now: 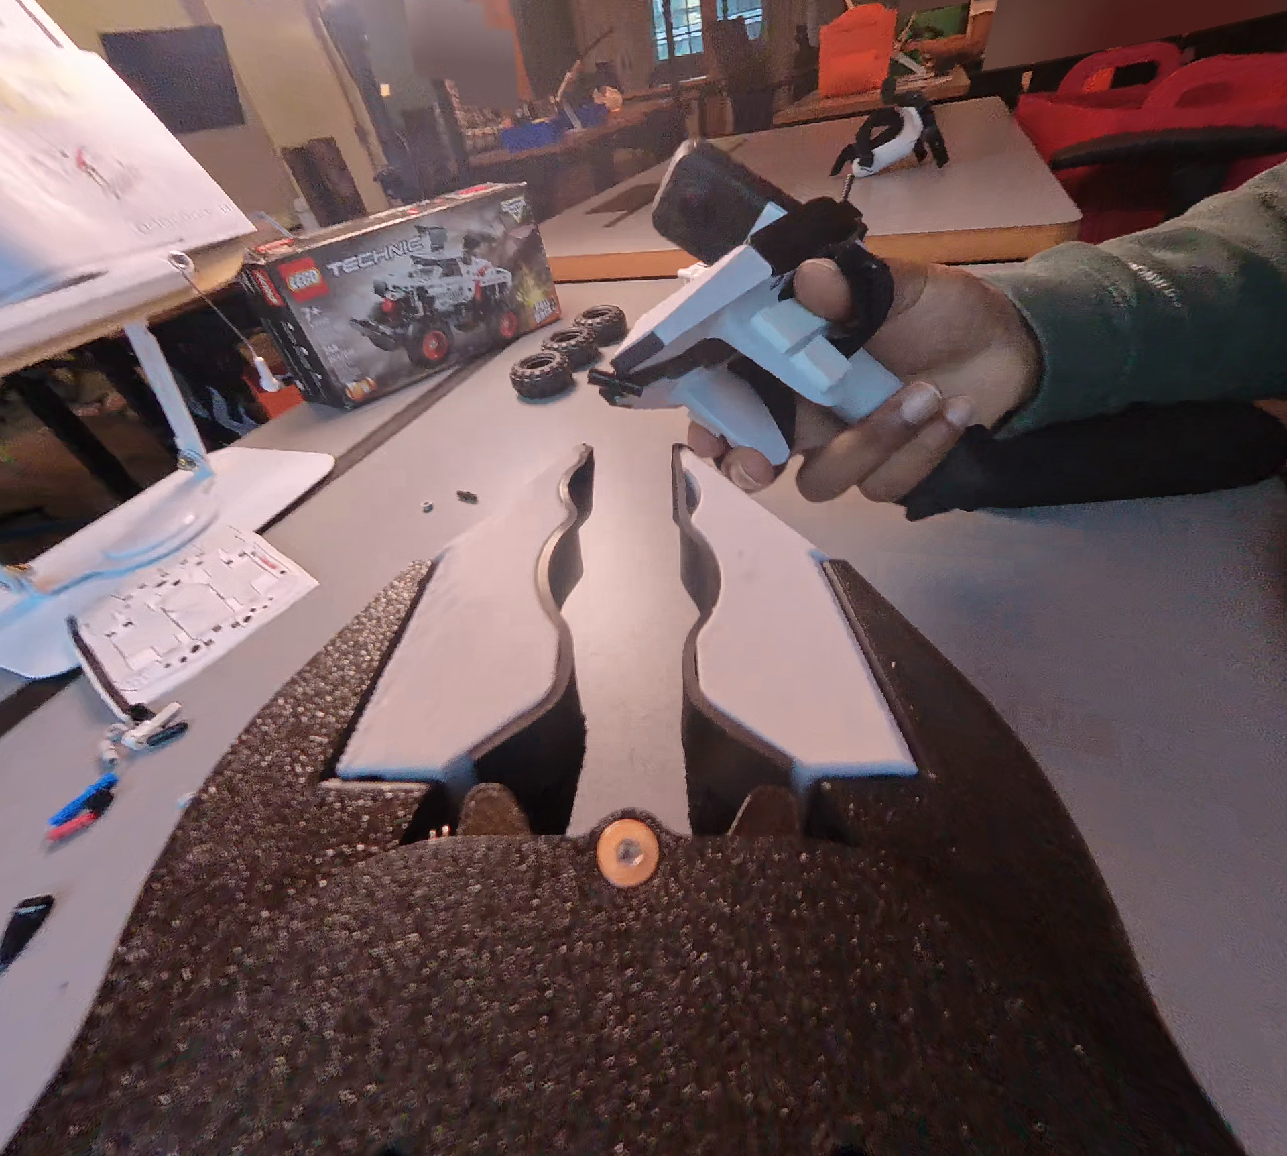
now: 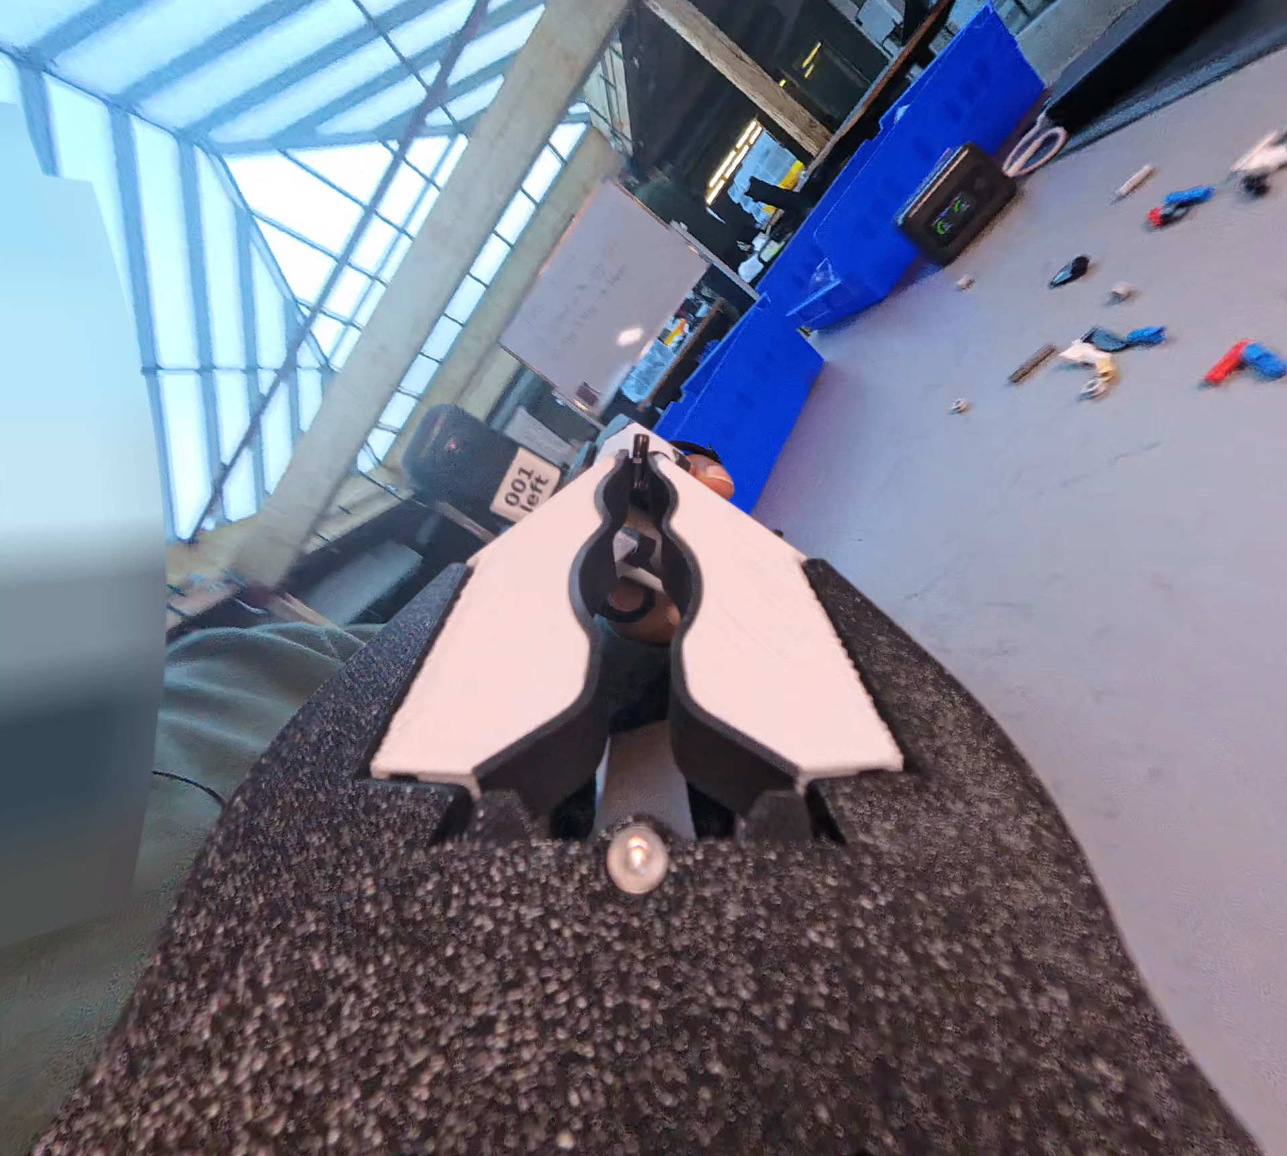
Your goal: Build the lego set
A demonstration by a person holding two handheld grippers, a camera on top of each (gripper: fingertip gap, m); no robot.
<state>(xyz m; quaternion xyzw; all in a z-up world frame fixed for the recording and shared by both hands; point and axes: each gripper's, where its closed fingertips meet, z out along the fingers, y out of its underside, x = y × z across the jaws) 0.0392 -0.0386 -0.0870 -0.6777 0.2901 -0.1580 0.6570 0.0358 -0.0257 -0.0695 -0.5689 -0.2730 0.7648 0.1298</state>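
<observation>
My left gripper (image 1: pixel 632 454) is open over the grey table (image 1: pixel 975 670), with nothing between its white fingers. In the left wrist view, my right gripper (image 1: pixel 622 382) is held in a hand just beyond and to the right of the left fingertips. It is shut on a small black lego pin (image 1: pixel 607 382) that sticks out of its tips. In the right wrist view the same gripper (image 2: pixel 639 473) pinches the black pin (image 2: pixel 639 450) at its fingertips, raised above the table and turned on its side.
A lego box (image 1: pixel 404 300) and three black tyres (image 1: pixel 567 349) lie at the back. A booklet on a white stand (image 1: pixel 90 161), a sticker sheet (image 1: pixel 195 607) and loose pieces (image 1: pixel 143 732) are on the left. Two tiny pieces (image 1: pixel 465 495) lie near the left fingertips. Blue bins (image 2: pixel 905 203) border the table. Both grippers' tips are close together, under 4 cm apart.
</observation>
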